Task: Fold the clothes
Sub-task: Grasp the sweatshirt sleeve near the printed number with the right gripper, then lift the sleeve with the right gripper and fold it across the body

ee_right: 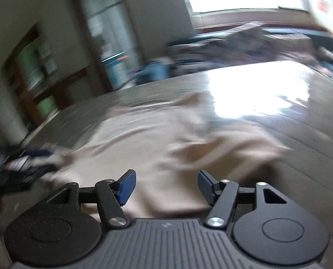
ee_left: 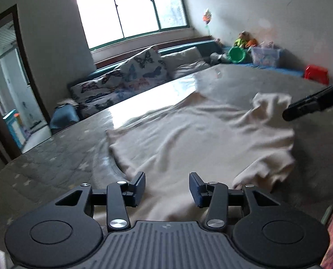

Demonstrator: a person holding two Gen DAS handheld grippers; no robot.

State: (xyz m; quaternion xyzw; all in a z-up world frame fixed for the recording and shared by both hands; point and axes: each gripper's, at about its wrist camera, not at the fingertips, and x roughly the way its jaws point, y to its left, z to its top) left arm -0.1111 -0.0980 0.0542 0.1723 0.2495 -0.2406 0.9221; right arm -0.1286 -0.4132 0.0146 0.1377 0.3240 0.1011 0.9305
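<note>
Cream garment (ee_left: 189,134) lies spread below both grippers' parted fingers (ee_left: 138,185).

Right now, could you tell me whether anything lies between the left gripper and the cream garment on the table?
Nothing visible does. The left gripper is open right over the near edge of the cream garment, which lies spread on the table. The right gripper is also open above the cloth.

Home living room: butterfly-print sofa cushions (ee_left: 121,78) ahead-left of the left gripper, window (ee_left: 132,11) beyond, toy bin (ee_left: 265,55) ahead-right.
</note>
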